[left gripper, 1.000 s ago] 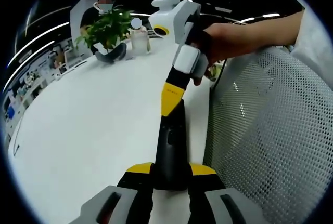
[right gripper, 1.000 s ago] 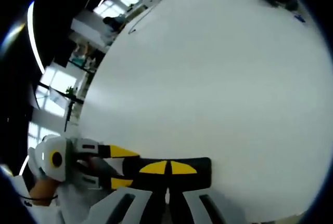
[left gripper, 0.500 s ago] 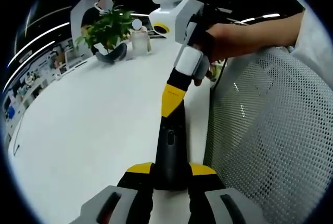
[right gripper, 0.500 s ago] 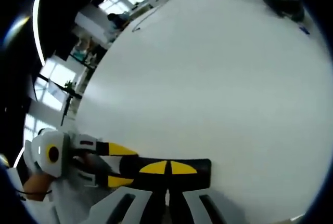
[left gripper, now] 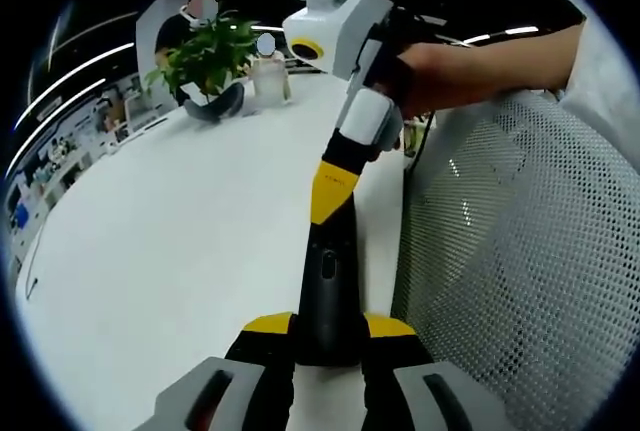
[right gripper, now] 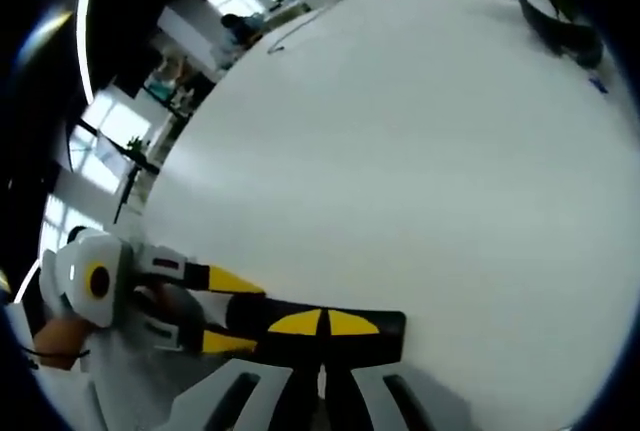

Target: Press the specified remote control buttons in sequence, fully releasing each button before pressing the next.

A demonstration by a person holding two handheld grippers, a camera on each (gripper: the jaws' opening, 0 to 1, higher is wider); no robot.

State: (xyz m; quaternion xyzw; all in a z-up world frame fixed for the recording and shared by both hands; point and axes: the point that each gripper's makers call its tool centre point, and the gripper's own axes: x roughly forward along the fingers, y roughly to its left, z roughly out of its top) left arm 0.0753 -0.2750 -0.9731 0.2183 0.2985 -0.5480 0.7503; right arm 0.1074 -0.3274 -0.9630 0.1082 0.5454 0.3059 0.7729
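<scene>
A long black remote (left gripper: 328,271) lies lengthwise between the yellow tips of my left gripper (left gripper: 328,326), which is shut on its near end just above the white table (left gripper: 180,231). My right gripper (left gripper: 330,191), held by a hand (left gripper: 450,71), comes down from the upper right with its yellow tip on the remote's far half. In the right gripper view, my right gripper (right gripper: 322,323) has its two yellow tips closed together on top of the remote (right gripper: 388,336). The left gripper (right gripper: 232,313) clamps the remote from the left.
A grey mesh chair back (left gripper: 520,251) stands close along the table's right edge. At the far end are a green plant (left gripper: 205,51), a dark curved object (left gripper: 215,106) and a clear jar (left gripper: 268,76). The white tabletop (right gripper: 400,151) stretches wide beyond the remote.
The right gripper's body has tilted up and slightly left while its yellow tip stays on the remote. The left gripper and the remote have not moved.
</scene>
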